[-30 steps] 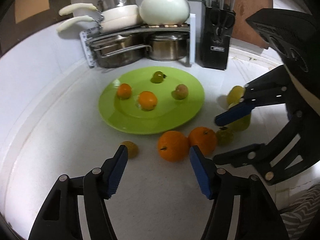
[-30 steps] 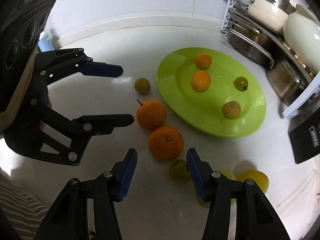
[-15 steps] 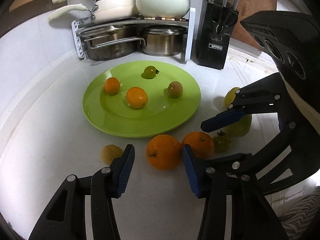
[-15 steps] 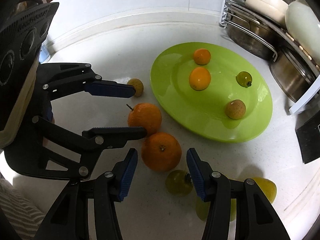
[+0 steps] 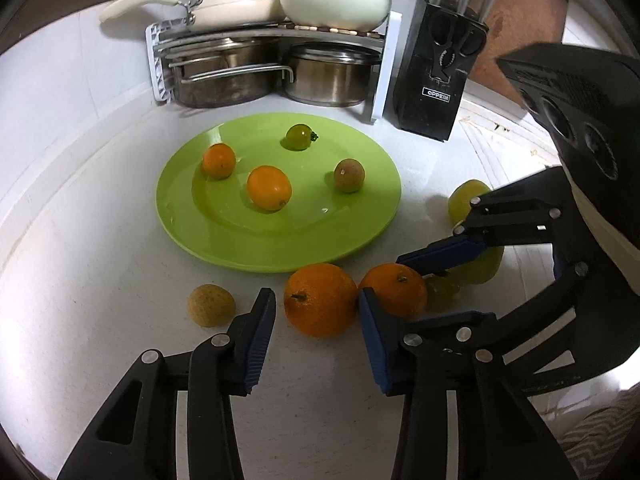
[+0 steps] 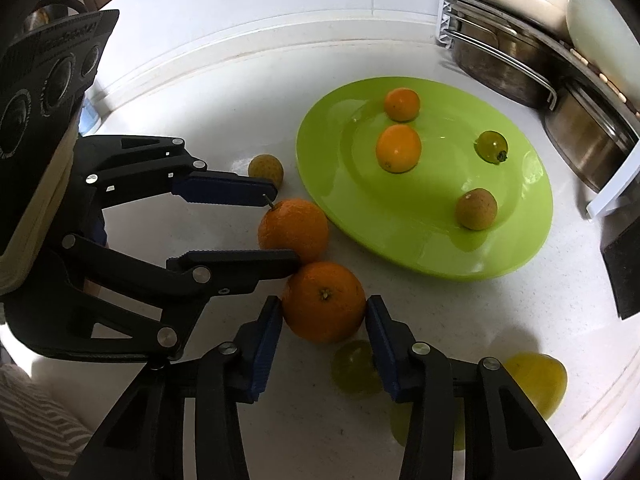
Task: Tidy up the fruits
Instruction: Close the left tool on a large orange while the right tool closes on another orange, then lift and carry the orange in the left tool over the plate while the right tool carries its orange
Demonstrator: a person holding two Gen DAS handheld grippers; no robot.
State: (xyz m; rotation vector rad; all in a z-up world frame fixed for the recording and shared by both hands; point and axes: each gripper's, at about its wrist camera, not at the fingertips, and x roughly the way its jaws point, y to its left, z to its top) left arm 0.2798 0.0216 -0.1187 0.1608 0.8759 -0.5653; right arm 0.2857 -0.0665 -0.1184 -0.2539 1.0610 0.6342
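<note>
Only from the right wrist is the right tool [image 6: 322,314] seen closing around an orange [image 6: 323,300]; the left tool [image 5: 316,307] is seen closing around another orange [image 5: 320,300], pads not yet touching.

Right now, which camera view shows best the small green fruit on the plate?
The left wrist view: the small green fruit lies fully visible near the far side of the green plate, stem end showing. The right wrist view shows the same fruit whole too, but further toward the picture's side.

Right gripper [image 6: 322,316] closing around an orange [image 6: 323,307]; left gripper [image 6: 286,224] closing around another orange [image 6: 293,229]; green plate [image 6: 516,248] lying beside.
</note>
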